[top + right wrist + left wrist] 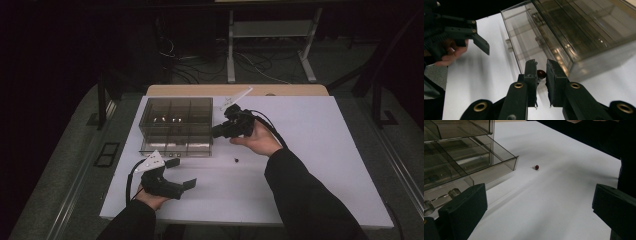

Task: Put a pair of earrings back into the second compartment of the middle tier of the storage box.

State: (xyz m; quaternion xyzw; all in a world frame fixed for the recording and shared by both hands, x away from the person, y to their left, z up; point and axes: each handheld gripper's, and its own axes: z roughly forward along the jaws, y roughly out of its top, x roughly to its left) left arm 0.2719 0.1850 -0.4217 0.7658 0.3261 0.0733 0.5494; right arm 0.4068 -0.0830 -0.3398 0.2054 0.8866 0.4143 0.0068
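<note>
At frame centre, the right gripper [541, 75] pinches a small dark-red round bead [541, 73] beside the smoky clear-plastic drawer box [584, 37]. Lower left in the high view, the left gripper [181, 173] hangs with jaws wide apart, nothing between them.

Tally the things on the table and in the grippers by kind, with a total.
Small dark red pieces: 2, one held in the right gripper, one loose on the table
Clear smoky drawer box: 1
Grippers: 2, counting the left gripper
Total: 5

We see a white table top [320, 165] w/ a wood strip [300, 90] at its far edge, grey floor [60, 165] around it, a white metal stand [272, 30] and cables [200, 65] behind, room dark.
</note>
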